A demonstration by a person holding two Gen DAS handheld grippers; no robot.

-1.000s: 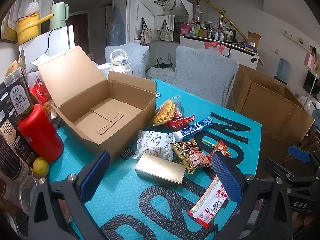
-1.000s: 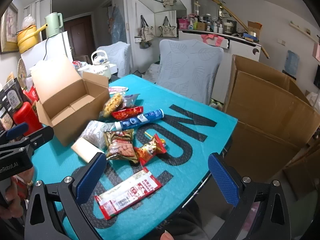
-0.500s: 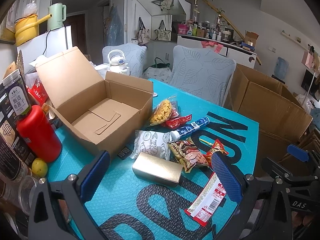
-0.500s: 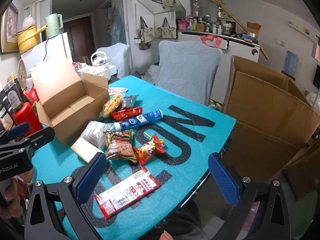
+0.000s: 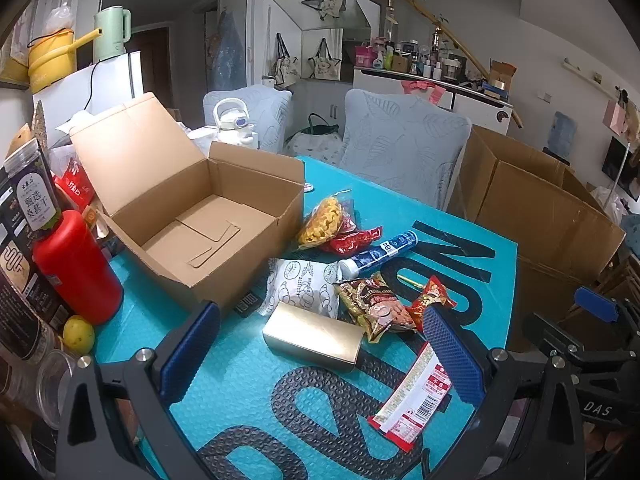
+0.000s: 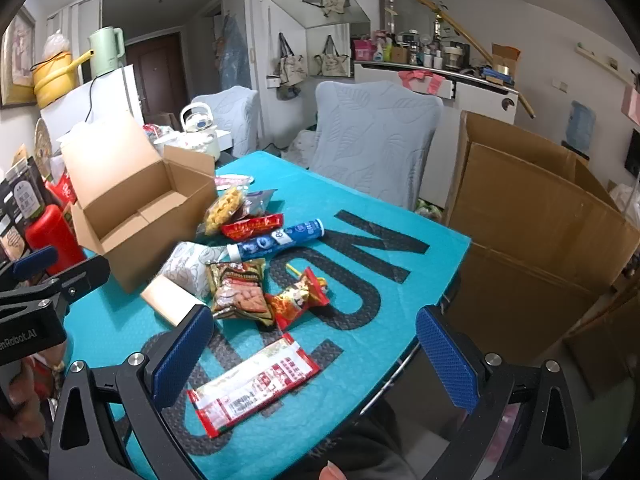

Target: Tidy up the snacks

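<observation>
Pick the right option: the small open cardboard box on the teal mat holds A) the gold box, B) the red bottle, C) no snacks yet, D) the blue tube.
C: the small cardboard box shows only its bare floor, while the gold box and blue tube lie on the mat and the red bottle stands outside it.

both fisheye views look evenly lit for us, soft indoor light, no harsh shadows. we get heavy barrel distortion, black vignette in the corners. the gold box catches a mild sheen, and its top blows out pale in the right view. everything's pretty sharp, no motion blur.
</observation>
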